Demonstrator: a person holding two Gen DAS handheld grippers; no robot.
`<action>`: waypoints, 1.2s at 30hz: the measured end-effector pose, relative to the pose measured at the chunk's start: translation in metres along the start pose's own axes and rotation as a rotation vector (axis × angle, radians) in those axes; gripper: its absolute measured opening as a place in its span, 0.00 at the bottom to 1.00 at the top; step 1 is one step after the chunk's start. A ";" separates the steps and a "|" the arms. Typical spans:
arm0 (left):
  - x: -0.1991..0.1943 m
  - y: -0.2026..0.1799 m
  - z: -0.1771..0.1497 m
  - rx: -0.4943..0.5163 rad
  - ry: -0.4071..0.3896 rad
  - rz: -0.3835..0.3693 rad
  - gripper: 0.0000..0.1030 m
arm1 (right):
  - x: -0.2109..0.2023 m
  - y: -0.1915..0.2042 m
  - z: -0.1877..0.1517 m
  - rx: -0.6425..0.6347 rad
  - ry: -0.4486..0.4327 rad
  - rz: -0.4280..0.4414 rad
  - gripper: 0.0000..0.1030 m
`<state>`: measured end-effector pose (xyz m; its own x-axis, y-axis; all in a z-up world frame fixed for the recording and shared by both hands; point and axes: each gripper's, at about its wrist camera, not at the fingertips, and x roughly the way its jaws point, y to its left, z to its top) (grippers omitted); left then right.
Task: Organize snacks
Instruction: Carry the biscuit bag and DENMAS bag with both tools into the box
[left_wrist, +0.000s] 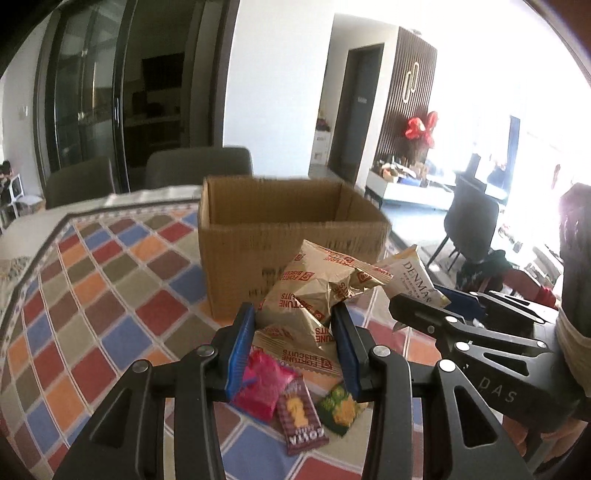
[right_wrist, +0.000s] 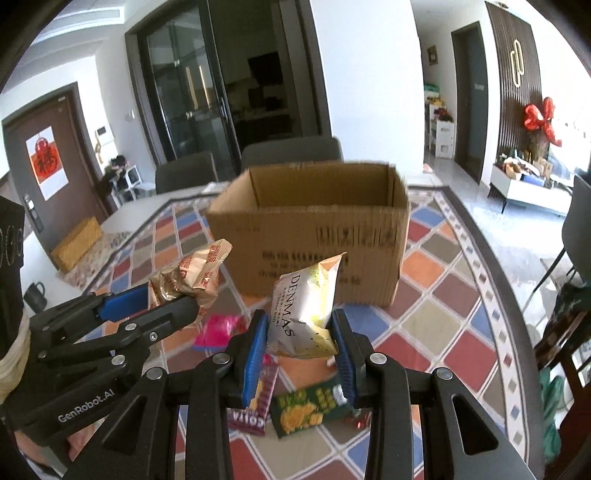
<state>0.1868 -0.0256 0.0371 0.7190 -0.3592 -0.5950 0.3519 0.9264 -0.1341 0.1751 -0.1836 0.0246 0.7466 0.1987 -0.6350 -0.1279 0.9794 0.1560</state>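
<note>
The left gripper (left_wrist: 293, 339) is clamped on a tan Fortune Biscuits pack (left_wrist: 314, 291), its blue pads pressing the crumpled pack from both sides, and the pack is lifted clear of the tablecloth (left_wrist: 92, 295). In the right wrist view the same pack (right_wrist: 192, 273) sits at about 9 o'clock, pinched in the left tool. The right gripper (right_wrist: 300, 339) is closed on a white Denmas bag (right_wrist: 306, 310), which stands upright between the pads, held off the cloth. From the left wrist view that bag (left_wrist: 413, 277) shows at 3 o'clock, just beside the biscuit pack. An open cardboard box (right_wrist: 314, 236) stands at 12 o'clock from both grippers, near the two held packs; its inside floor is hidden by the near wall. Below the left gripper a second Fortune pack (left_wrist: 295, 354) lies flat on the cloth, with a pink packet (left_wrist: 260, 384) at 7 o'clock, a maroon Gotta packet (left_wrist: 301, 417) at 6 o'clock and a green packet (left_wrist: 340, 406) at 5 o'clock, all close together and partly overlapping. A black mug (right_wrist: 35, 295) sits far off at 9 o'clock in the right wrist view, and a woven yellow box (right_wrist: 77, 243) lies beyond it at 10 o'clock.
</note>
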 end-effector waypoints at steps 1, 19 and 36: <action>-0.002 0.000 0.007 0.004 -0.018 0.005 0.41 | -0.002 0.000 0.005 -0.002 -0.013 -0.001 0.35; 0.007 0.011 0.088 0.015 -0.106 0.029 0.41 | -0.007 0.002 0.092 -0.052 -0.157 -0.036 0.35; 0.081 0.033 0.127 0.003 0.034 0.064 0.41 | 0.063 -0.014 0.134 -0.065 -0.030 -0.064 0.35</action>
<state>0.3322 -0.0388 0.0849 0.7193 -0.2949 -0.6291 0.3072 0.9471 -0.0927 0.3112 -0.1892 0.0841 0.7739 0.1358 -0.6186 -0.1207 0.9905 0.0664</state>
